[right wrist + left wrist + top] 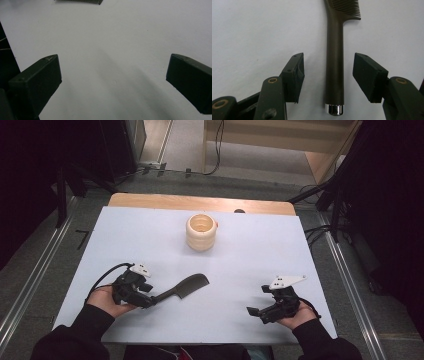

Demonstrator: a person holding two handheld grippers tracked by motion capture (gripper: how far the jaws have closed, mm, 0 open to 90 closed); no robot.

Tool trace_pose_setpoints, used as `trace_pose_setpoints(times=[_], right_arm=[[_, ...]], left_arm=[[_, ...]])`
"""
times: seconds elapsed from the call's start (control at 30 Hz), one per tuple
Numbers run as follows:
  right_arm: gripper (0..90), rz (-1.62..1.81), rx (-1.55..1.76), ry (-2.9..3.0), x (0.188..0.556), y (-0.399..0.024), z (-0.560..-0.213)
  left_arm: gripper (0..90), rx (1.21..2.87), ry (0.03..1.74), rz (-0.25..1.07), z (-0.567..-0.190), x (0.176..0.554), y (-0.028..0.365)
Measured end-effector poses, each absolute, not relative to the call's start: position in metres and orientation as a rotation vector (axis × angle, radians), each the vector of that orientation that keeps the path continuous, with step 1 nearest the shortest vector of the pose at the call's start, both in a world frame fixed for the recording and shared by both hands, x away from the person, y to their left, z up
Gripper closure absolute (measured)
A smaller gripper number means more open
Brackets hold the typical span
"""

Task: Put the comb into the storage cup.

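Note:
A dark brown comb (182,288) with a long handle lies on the white table (150,235), teeth end toward the middle. My left gripper (150,301) sits at the handle's near end. In the left gripper view the handle (334,65) runs between the two pads (294,75) with a gap on each side, so my left gripper (328,75) is open around it; a silver cap (334,109) ends the handle. My right gripper (256,314) rests low at the front right, open with nothing between its fingers (113,80). The comb's teeth (80,1) show at the top edge there.
A cream ribbed cup (201,232) stands upright at the back middle of the table. A wooden strip (200,202) borders the far edge. Metal rails and cables run along the floor on both sides.

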State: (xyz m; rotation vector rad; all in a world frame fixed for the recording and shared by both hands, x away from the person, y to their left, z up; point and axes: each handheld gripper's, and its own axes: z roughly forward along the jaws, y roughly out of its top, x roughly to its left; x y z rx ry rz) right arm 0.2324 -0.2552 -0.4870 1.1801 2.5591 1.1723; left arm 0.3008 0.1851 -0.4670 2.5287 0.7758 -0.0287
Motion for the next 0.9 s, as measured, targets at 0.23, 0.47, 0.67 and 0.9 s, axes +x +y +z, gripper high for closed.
trace_pose_setpoints(times=[0.23, 0.47, 0.67, 0.9], right_arm=[[0.0, 1.168, 1.178, 2.560, 0.232, -0.255, -0.487], [0.0, 1.164, 1.179, 2.561, 0.232, -0.254, -0.488], [0.0, 1.161, 1.176, 2.565, 0.233, -0.254, -0.488], [0.0, 1.158, 1.178, 2.569, 0.233, -0.253, -0.488]], left_arm=[[53.4, 2.595, 0.730, -0.008, -0.475, 0.297, 0.176], [63.0, 2.638, 0.666, 0.125, -0.478, 0.289, 0.169], [66.0, 2.622, 0.677, 0.178, -0.480, 0.283, 0.168], [71.3, 2.623, 0.723, 0.165, -0.480, 0.285, 0.166]])
